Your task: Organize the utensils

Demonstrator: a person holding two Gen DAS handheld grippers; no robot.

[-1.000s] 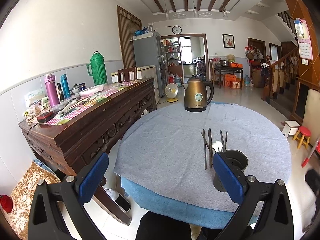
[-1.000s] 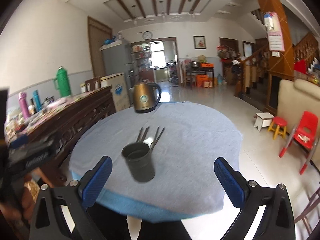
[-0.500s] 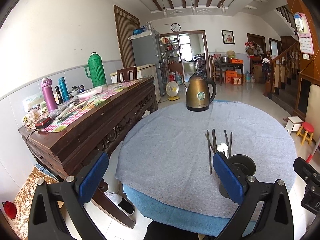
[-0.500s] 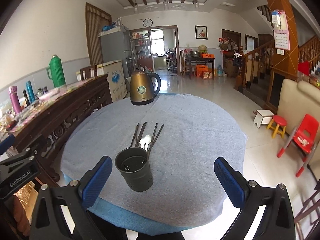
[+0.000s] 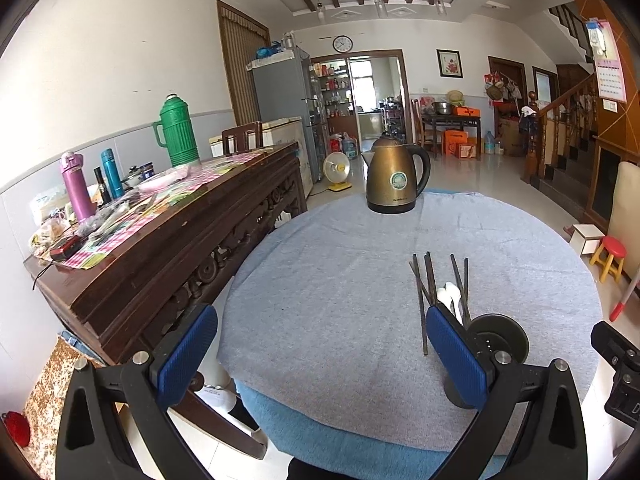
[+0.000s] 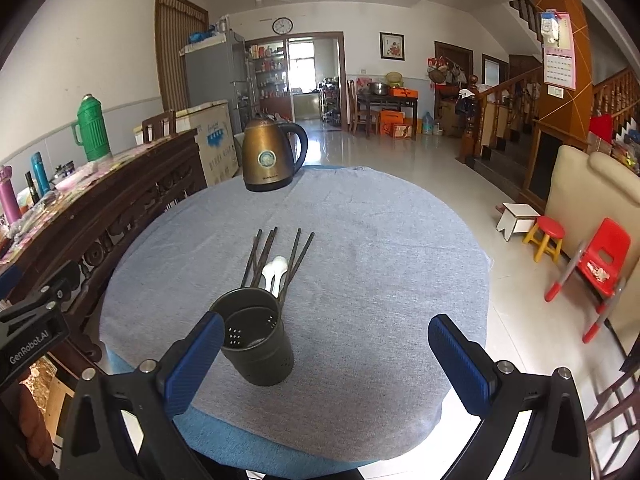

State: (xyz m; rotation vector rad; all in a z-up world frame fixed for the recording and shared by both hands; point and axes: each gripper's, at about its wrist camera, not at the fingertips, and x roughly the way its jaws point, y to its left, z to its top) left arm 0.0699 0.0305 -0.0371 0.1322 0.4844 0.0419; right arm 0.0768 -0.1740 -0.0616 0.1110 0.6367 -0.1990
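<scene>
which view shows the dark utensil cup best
The right wrist view: the dark perforated metal utensil cup stands in full sight on the grey tablecloth, open mouth, inner holes and wall all showing. In the left wrist view, the left gripper's blue-padded fingers hide much of the cup; mostly its rim shows.

Round table (image 6: 400, 248) under grey cloth carries kettle (image 6: 272, 156), chopsticks (image 6: 276, 256), white spoons (image 6: 274, 270), perforated holder (image 6: 256, 340)

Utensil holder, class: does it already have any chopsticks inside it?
No: the utensil holder shows an empty perforated interior, and the chopsticks lie flat on the cloth behind it.
</scene>
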